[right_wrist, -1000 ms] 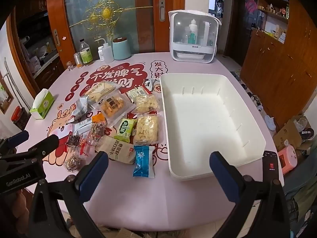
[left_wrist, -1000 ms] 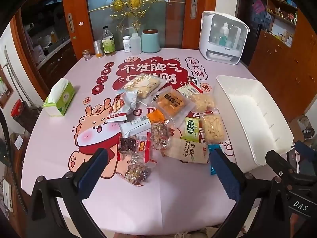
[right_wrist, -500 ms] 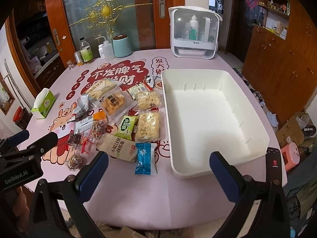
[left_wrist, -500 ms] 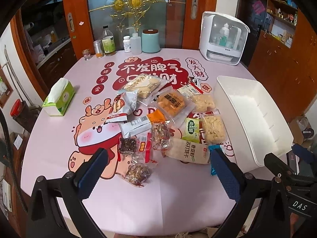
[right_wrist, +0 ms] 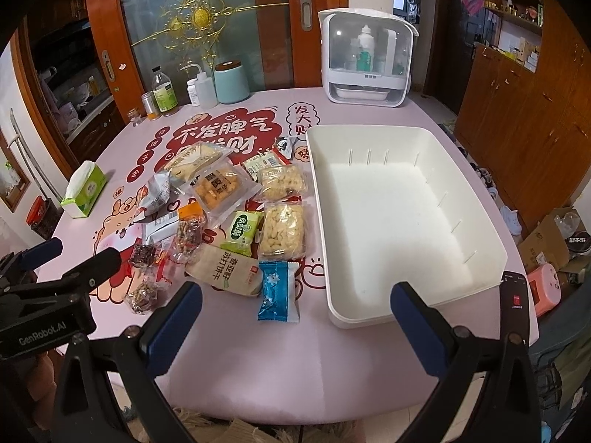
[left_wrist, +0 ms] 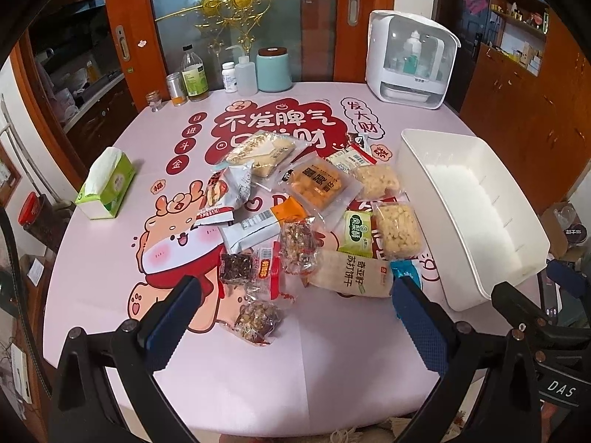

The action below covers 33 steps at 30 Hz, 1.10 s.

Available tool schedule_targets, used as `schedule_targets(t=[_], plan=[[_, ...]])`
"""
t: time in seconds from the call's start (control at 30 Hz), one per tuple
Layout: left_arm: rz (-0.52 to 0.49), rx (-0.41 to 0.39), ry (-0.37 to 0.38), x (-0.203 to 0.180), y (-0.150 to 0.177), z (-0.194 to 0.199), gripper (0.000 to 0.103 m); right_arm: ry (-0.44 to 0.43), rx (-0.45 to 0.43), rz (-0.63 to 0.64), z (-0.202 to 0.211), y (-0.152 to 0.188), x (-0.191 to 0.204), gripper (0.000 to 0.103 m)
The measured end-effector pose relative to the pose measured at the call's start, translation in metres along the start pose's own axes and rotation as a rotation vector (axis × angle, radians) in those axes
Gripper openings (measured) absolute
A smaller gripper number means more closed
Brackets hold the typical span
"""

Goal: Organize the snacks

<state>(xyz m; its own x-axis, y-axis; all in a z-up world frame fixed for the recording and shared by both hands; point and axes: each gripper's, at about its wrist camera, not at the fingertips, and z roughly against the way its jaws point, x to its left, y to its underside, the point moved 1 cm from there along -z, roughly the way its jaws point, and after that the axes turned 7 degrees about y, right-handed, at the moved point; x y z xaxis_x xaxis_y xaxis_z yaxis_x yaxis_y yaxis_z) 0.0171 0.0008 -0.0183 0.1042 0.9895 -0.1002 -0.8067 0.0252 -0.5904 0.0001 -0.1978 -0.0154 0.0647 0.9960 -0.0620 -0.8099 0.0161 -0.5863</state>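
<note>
Several snack packets lie in a loose heap on the pink table mat (left_wrist: 110,288): a beige cracker pack (left_wrist: 351,275), a green packet (left_wrist: 355,228), an orange biscuit pack (left_wrist: 318,184), nut bars (left_wrist: 297,245). The blue packet (right_wrist: 277,289) lies nearest the front. A white bin (right_wrist: 402,214) stands to their right, with nothing in it. My left gripper (left_wrist: 295,317) hovers open above the table's front edge, short of the heap. My right gripper (right_wrist: 295,323) is open too, before the bin's near corner. Both hold nothing.
A green tissue box (left_wrist: 107,188) sits at the left. Bottles and a teal canister (left_wrist: 274,69) line the far edge, beside a white cabinet appliance (left_wrist: 412,62). Wooden cupboards stand to the right. A phone (right_wrist: 515,302) lies by the bin's right corner.
Both grippers have crept slightly forward and upward, so the snacks and bin sit a little lower in view. Nothing on the table has moved; both grippers stay open.
</note>
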Motion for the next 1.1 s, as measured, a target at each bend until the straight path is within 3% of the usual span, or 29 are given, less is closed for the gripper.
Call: schedule_targets(t=[0.77,1.1], plan=[[0.027,-0.006,-0.003,0.014,0.0,-0.001,0.103,-0.009,-0.016,0.002,0.003,-0.002,0.008,0.102],[0.008,-0.029,-0.023,0.008,-0.003,0.002,0.103,-0.06,-0.035,-0.031,0.007,-0.003,0.004,0.102]])
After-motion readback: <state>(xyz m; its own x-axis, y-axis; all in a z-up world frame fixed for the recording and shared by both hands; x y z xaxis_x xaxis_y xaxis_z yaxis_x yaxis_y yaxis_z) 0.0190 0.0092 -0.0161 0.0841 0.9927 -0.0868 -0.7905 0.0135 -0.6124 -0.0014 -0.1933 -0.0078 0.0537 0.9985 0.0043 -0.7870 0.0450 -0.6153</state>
